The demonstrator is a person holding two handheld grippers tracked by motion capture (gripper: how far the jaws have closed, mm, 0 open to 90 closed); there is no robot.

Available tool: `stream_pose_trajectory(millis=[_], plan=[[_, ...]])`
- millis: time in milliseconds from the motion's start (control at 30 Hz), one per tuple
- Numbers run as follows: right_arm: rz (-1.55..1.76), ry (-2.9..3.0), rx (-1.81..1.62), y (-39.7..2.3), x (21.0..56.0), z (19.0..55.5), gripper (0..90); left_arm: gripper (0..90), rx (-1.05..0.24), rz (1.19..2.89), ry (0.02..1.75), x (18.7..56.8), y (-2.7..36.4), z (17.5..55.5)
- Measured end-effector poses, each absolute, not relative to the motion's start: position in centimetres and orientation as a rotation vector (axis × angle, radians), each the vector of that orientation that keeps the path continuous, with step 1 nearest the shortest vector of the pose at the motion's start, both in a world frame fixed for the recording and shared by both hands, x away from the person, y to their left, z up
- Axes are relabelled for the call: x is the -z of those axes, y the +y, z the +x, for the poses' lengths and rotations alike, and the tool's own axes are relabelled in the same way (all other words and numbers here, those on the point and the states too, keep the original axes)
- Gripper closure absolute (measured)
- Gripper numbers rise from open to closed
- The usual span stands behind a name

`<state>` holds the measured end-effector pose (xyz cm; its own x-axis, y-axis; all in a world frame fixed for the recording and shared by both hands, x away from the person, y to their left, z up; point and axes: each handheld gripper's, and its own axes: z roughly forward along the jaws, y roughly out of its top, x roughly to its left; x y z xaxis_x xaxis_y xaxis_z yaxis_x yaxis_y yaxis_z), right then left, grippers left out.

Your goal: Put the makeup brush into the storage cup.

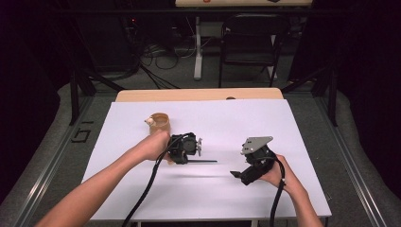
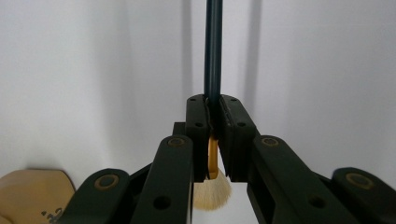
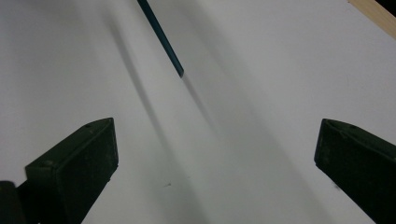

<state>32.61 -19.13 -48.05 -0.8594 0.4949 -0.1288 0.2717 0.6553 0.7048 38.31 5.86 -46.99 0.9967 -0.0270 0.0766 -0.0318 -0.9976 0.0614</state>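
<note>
**Brush clamped in left gripper, right gripper open**

The left gripper (image 2: 214,135) is closed on a brush (image 2: 213,56) near its ferrule. The dark handle juts out over the white desk (image 1: 213,118); the tan bristles sit low between the jaws, partly hidden. The right gripper (image 3: 215,154) stands wide open and empty, near the handle's tip. A tan cup (image 1: 159,124) behind the left hand is partly covered by it; its contents are hard to make out.
</note>
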Motion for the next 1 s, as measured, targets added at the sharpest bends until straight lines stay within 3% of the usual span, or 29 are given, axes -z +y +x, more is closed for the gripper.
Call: stream_pose_trajectory(millis=[267,367,467,500,1000], plan=[[0.569,2.590,-0.995,-17.8,48.2,32.9,1.2,82.9,-0.131,3.090,-0.084,46.9,5.1,38.4],[0.532,2.599,-0.975,-17.2,48.3,33.0,12.4,82.9,-0.144,3.094,-0.102,46.8,4.7,38.3],[0.521,2.594,-0.968,-16.9,48.4,33.0,16.1,82.9,-0.144,3.099,-0.114,46.8,4.5,38.2],[0.512,2.596,-0.971,-16.7,48.6,33.1,22.6,82.9,-0.156,3.101,-0.128,46.7,4.3,38.1],[0.369,2.697,-0.861,-14.4,49.1,33.6,58.0,82.9,-0.166,3.126,-0.206,46.5,3.4,37.5]])
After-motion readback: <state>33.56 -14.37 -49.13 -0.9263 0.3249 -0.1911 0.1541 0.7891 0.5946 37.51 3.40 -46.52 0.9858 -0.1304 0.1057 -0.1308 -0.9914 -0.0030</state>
